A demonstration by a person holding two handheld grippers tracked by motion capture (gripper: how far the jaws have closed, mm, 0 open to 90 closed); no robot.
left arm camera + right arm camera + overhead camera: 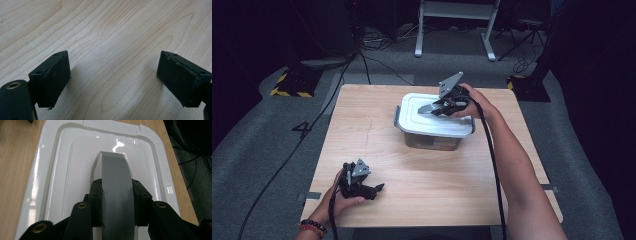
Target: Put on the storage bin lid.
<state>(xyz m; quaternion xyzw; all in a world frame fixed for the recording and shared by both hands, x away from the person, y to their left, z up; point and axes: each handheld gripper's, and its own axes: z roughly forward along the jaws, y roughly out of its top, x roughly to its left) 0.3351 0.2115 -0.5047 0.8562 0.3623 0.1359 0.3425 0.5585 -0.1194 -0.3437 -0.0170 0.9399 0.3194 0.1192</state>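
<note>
Lid handle gripped, lid not yet lifted off the storage box

The grey handle [116, 195] of the white lid [427, 107] is pinched between the jaws of the right gripper [439, 107]; the lid is judged to be seated on the clear storage box [432, 135], which stands on the counter [422, 190] toward 1 o'clock from its centre, so lifting and setting aside are left. The right forearm is stretched forward from 5 o'clock, the gripper angled down onto the lid. The left gripper [379, 187] is rested near the counter's 7 o'clock corner, its jaws spread over bare wood, with nothing between them.
</note>
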